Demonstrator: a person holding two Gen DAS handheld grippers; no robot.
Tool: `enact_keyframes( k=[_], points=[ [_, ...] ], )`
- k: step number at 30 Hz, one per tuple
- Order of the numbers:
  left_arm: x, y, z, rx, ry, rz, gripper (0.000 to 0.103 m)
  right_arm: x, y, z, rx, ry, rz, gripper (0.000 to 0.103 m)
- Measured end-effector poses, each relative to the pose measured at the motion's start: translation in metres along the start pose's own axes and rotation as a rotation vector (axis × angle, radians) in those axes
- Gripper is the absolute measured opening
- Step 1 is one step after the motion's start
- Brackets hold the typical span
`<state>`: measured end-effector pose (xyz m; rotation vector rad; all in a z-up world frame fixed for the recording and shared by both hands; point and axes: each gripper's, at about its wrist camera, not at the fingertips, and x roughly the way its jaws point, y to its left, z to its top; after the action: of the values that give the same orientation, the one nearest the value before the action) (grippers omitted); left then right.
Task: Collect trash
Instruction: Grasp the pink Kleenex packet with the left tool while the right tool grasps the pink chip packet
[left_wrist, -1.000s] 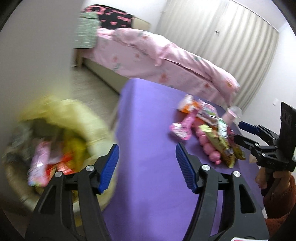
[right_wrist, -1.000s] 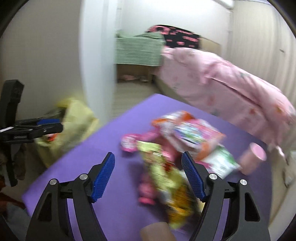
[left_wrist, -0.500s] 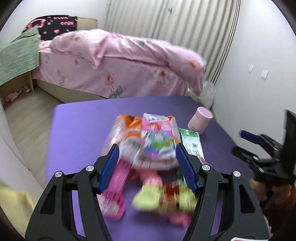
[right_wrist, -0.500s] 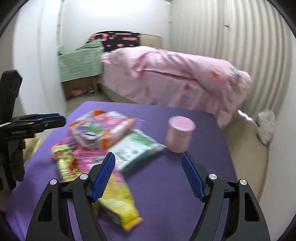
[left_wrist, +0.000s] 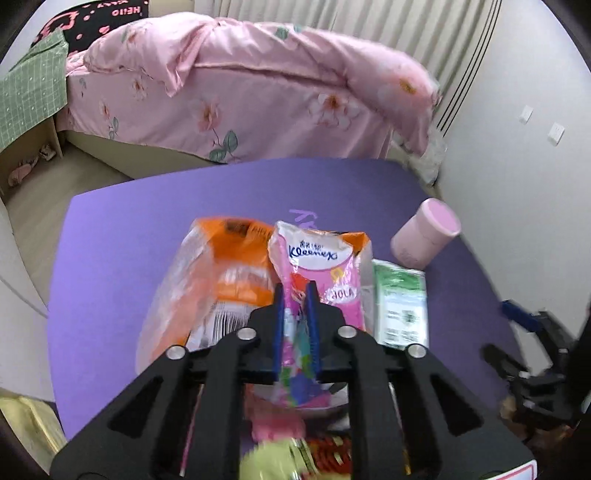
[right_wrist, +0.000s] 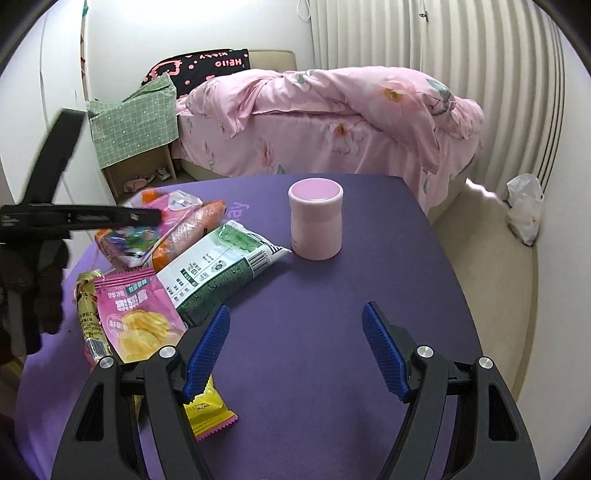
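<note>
Pinching crinkly Kleenex pack (left_wrist: 317, 258), left tongs (left_wrist: 294, 295) clamped; glossy film.

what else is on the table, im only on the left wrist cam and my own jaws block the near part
Observer: Nearest you lies a pink chip bag, flat on the purple table.
Operator: is the right side holding anything
Observer: No. The right gripper is open over bare table.
Operator: is that pink cup lying down
Observer: No, the right wrist view shows the pink cup upright, just clear of the green packet.
</note>
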<state>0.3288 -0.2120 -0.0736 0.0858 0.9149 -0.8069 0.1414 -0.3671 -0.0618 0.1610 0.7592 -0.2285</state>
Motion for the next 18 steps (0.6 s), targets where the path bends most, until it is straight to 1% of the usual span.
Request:
enact_keyframes(
  k=[2, 5, 7, 10, 12, 15, 17, 18],
  points=[
    [-0.025, 0.002, -0.002, -0.030, -0.042, -0.029, 0.009, 0.000, 0.000, -0.002, 0.003, 0.001, 0.012, 0.070],
    [-0.057, 0.004, -0.011, -0.043, -0.089, -0.057, 0.009, 0.004, 0.004, -0.002, -0.002, 0.023, 0.015, 0.070],
    [-0.075, 0.005, -0.022, -0.044, -0.101, -0.066, 0.009, 0.003, 0.008, -0.002, -0.012, 0.023, 0.029, 0.070],
    [-0.099, 0.010, -0.044, -0.059, -0.101, -0.078, 0.009, -0.002, 0.016, -0.001, -0.035, 0.015, 0.098, 0.070],
    [-0.112, 0.017, -0.063, -0.073, -0.094, -0.068, 0.009, -0.003, 0.022, 0.000, -0.051, 0.013, 0.145, 0.070],
    [-0.125, 0.026, -0.095, -0.088, -0.079, -0.005, 0.009, 0.005, 0.031, -0.002, -0.042, 0.072, 0.234, 0.070],
    [-0.130, 0.034, -0.118, -0.113, -0.055, 0.018, 0.009, 0.011, 0.041, -0.007, -0.043, 0.119, 0.283, 0.070],
    [-0.132, 0.037, -0.127, -0.126, -0.046, 0.023, 0.009, 0.012, 0.045, -0.010, -0.050, 0.134, 0.293, 0.070]
  ],
)
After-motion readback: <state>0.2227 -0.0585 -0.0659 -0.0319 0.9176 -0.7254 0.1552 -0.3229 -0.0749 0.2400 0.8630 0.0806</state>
